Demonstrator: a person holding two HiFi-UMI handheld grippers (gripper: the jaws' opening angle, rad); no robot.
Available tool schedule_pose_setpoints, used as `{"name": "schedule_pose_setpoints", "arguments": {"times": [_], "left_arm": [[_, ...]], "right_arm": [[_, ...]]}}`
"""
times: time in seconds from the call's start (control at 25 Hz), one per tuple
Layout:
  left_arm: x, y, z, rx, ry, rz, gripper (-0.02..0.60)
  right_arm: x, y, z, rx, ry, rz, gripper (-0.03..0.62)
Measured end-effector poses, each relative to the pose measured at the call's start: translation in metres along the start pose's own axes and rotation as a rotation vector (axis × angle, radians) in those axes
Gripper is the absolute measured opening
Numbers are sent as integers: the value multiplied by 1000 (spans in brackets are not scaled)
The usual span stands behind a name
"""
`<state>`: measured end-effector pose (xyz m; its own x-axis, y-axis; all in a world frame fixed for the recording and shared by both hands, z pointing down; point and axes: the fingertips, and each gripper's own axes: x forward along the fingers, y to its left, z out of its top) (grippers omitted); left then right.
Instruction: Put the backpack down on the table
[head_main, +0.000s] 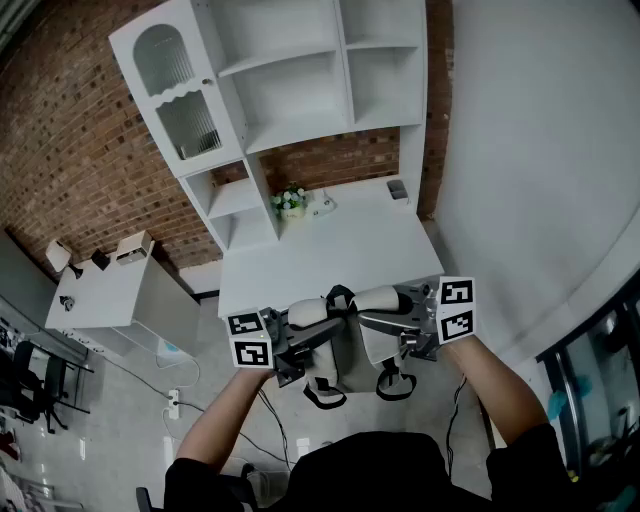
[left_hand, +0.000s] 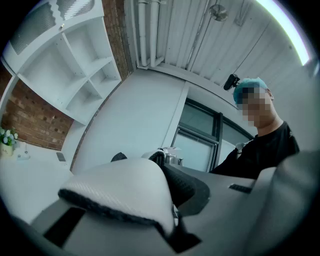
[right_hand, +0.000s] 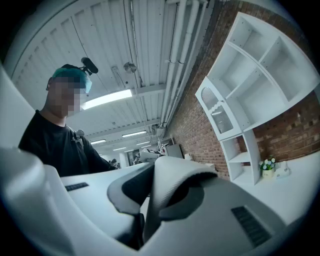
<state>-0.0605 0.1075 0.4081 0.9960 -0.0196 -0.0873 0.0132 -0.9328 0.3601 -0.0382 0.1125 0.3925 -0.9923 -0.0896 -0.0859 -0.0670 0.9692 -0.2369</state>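
In the head view a white backpack (head_main: 345, 352) with black trim hangs between my two grippers, just off the near edge of the white table (head_main: 330, 250). My left gripper (head_main: 298, 338) is shut on its left shoulder strap (head_main: 310, 312), and my right gripper (head_main: 388, 322) is shut on the right shoulder strap (head_main: 378, 298). The grippers point toward each other, level. The left gripper view shows the white padded strap (left_hand: 120, 192) pinched between the jaws of the left gripper (left_hand: 172, 225). The right gripper view has the other strap (right_hand: 175, 185) curling out of the right gripper (right_hand: 140, 230). Black strap loops (head_main: 322, 395) dangle below the bag.
A white shelf unit (head_main: 290, 90) stands on the table's far side against a brick wall. A small flower pot (head_main: 291, 203) and a small dark object (head_main: 397, 189) sit near it. A second white desk (head_main: 110, 290) stands at the left, and a white wall (head_main: 540, 180) at the right.
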Motion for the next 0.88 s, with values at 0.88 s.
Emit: {"name": "schedule_pose_setpoints", "arguments": {"times": [0.88], "left_arm": [[49,30,-21,-82,-15,89,58]], "right_arm": [[-49,-36,-14,116,-20,-12,51]]}}
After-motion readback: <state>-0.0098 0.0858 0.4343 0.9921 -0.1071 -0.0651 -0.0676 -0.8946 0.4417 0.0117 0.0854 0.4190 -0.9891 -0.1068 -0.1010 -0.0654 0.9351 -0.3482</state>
